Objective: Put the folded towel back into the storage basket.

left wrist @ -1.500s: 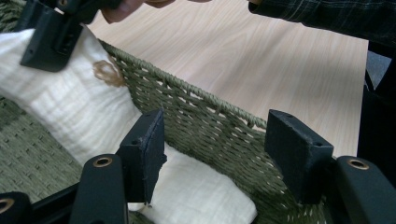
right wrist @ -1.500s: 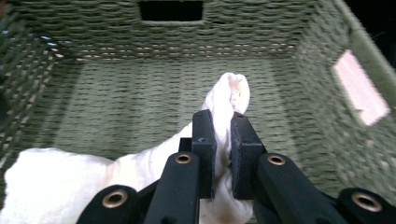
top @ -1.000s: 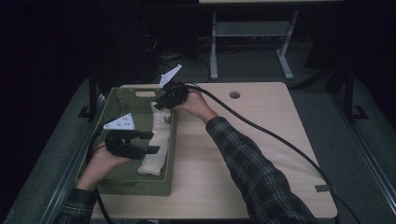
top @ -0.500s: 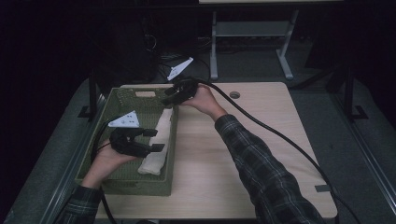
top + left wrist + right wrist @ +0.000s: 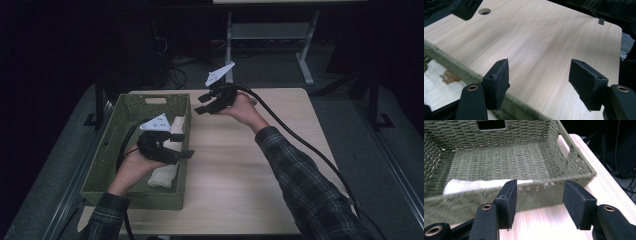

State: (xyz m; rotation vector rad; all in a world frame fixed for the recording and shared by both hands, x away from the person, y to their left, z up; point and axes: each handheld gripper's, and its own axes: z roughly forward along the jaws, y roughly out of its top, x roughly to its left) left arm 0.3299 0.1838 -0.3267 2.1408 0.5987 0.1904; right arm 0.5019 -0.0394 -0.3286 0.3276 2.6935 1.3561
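White cloth (image 5: 167, 150) in green basket (image 5: 135, 107), basket wall between cloth and right gripper (image 5: 202, 103), jaws apart

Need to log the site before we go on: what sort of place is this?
Probably a lab or recording workspace, not a home: a light wooden table with a cable hole, dark surroundings, loose cables on the floor behind it, and another desk's metal frame beyond.

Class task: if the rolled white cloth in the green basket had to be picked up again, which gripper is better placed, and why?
Probably the left gripper: it hangs open at the basket rim, right beside the white cloth. The right gripper, also open, is beyond the basket's far corner, over the table.
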